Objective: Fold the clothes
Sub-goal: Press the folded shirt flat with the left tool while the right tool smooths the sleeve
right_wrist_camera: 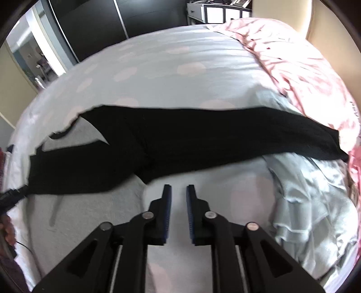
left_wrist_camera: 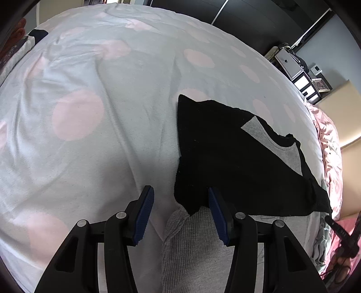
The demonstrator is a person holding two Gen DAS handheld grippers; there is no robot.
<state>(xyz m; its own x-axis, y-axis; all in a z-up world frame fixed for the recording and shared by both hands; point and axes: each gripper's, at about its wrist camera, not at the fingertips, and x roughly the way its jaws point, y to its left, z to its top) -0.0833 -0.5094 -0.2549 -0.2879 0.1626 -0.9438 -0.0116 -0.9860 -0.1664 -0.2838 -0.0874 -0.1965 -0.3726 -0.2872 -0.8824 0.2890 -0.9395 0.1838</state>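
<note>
Bedsheet pale, pink-dotted; dark wardrobe, probably, behind.

Right claw empty, parted, near black-grey garment on bedsheet.

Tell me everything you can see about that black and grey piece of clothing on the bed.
The black and grey garment is a soft knit top, mostly black with grey panels, one showing through near a jagged black edge. It lies partly folded on the pale spotted bedsheet, one long black part stretched sideways toward the crumpled pink duvet. A ribbed grey part lies between the left gripper's open fingers, not clamped. The right gripper is open just short of it, touching nothing.
</note>
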